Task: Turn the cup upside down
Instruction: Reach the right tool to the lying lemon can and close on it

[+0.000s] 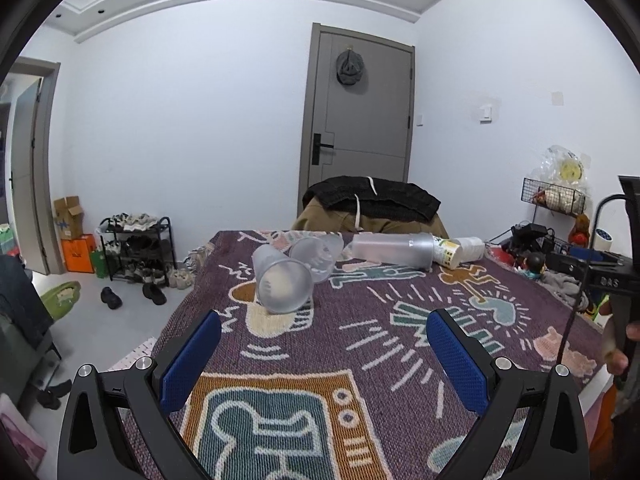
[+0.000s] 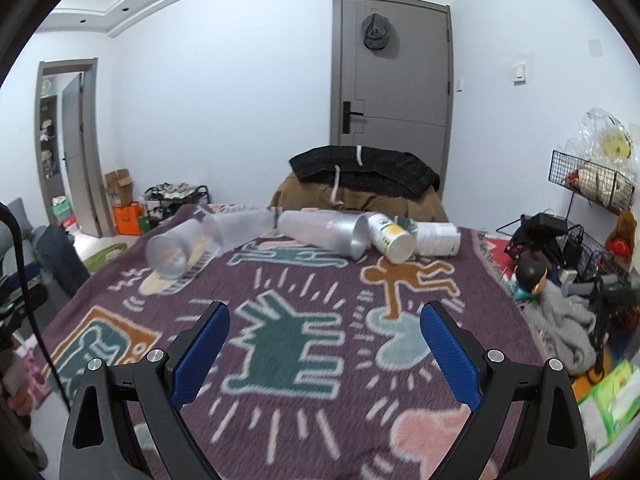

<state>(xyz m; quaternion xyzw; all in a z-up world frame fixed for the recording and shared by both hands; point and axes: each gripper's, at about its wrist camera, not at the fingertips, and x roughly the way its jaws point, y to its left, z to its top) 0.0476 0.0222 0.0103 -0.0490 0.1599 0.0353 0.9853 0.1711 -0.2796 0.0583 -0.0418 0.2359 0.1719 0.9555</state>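
Observation:
Several cups lie on their sides at the far end of a patterned purple cloth (image 1: 360, 344). The nearest is a clear frosted cup (image 1: 282, 282), mouth toward me; it also shows in the right wrist view (image 2: 172, 254). Behind it lie another clear cup (image 1: 316, 256), a tall clear cup (image 1: 394, 250) and a white paper cup with a green label (image 1: 460, 252). In the right wrist view the tall clear cup (image 2: 328, 232) and paper cup (image 2: 394, 238) lie mid-table. My left gripper (image 1: 324, 334) is open and empty, short of the nearest cup. My right gripper (image 2: 325, 326) is open and empty.
A chair draped with dark clothes (image 1: 372, 200) stands behind the table before a grey door (image 1: 360, 112). A shoe rack (image 1: 138, 246) stands at the left. Wire baskets, cables and toys (image 2: 576, 240) crowd the right side. The other handheld gripper (image 1: 616, 280) shows at the right edge.

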